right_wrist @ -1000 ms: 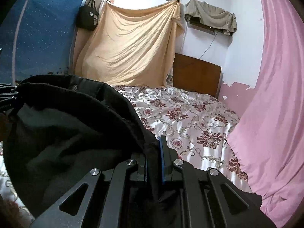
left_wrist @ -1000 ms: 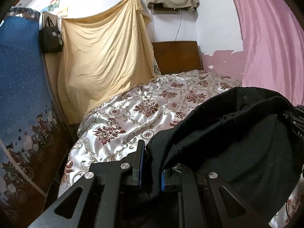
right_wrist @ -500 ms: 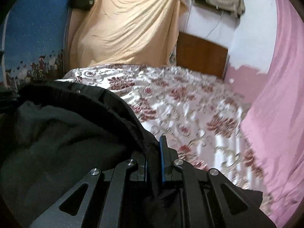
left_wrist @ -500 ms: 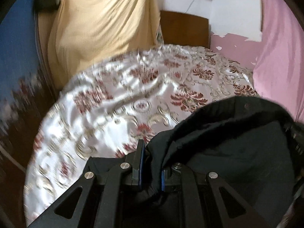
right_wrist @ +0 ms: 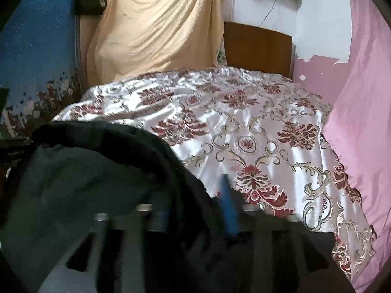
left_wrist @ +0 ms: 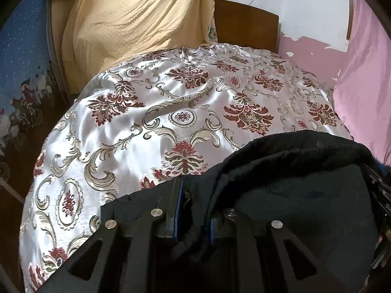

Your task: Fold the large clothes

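A large black garment [left_wrist: 305,195] is stretched between my two grippers and hangs low over the flowered satin bedspread [left_wrist: 171,112]. My left gripper [left_wrist: 194,195] grips a thick fold of its left edge between the blue pads, and its jaws are starting to open. In the right wrist view the garment [right_wrist: 85,183] fills the lower left. My right gripper [right_wrist: 195,207] is motion-blurred. Its jaws are opening wide, the blue pads stand apart, and the garment's edge lies loose between them. The bedspread [right_wrist: 256,134] shows beyond.
A yellow cloth [left_wrist: 136,24] hangs at the head of the bed beside a wooden headboard [left_wrist: 244,24]. A pink curtain [right_wrist: 361,122] borders the bed's right side. A blue patterned cloth [left_wrist: 22,73] and a black bag [right_wrist: 90,2] are on the left.
Both grippers came down toward the bedspread and tilted downward with the garment. The right jaws, shut on the fabric before, have sprung apart. The left jaws stand slightly wider.
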The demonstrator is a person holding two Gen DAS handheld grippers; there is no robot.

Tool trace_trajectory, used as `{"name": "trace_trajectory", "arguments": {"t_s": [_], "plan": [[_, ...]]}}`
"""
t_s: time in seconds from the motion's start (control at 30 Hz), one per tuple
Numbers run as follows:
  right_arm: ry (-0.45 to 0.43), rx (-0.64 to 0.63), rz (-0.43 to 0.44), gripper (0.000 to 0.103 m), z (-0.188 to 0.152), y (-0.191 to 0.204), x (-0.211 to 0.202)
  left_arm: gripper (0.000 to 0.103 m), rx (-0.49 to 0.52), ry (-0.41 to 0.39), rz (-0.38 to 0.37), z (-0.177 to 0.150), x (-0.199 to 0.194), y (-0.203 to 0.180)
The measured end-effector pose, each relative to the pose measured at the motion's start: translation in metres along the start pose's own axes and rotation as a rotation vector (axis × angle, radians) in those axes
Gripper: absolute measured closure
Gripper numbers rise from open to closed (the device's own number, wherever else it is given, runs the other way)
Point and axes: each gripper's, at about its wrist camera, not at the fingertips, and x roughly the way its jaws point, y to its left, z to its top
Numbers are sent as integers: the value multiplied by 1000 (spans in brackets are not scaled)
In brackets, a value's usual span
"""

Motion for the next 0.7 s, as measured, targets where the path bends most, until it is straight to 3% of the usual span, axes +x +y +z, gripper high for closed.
{"name": "trace_trajectory", "arguments": {"t_s": [0.03,0.13,0.2,0.23,0.3,0.43,0.57,0.7], "plan": [[-20,1,0,38,-1,1,-7,85,-1,0,1,0,-2,0],[-48,0,8,37,-2,1,-18,71,-14,-21,-7,-3,-14,3],[-74,-2,18,33,-5,3,-34,16,-32,-64,-10,-4,-24,4],[-82,-2,25,28,-7,4,-41,9,-47,-109,0,-5,-34,6],[-96,2,40,26,-13,6,-55,8,-59,-172,-12,-9,-51,8],[-105,18,74,23,-28,8,-75,8,-22,-181,-39,-25,-72,-1],[-68,37,189,19,-61,18,-97,8,48,-185,-133,-66,-88,-19],[-47,36,208,19,-89,24,-98,8,151,-175,-197,-100,-87,-49]]}}
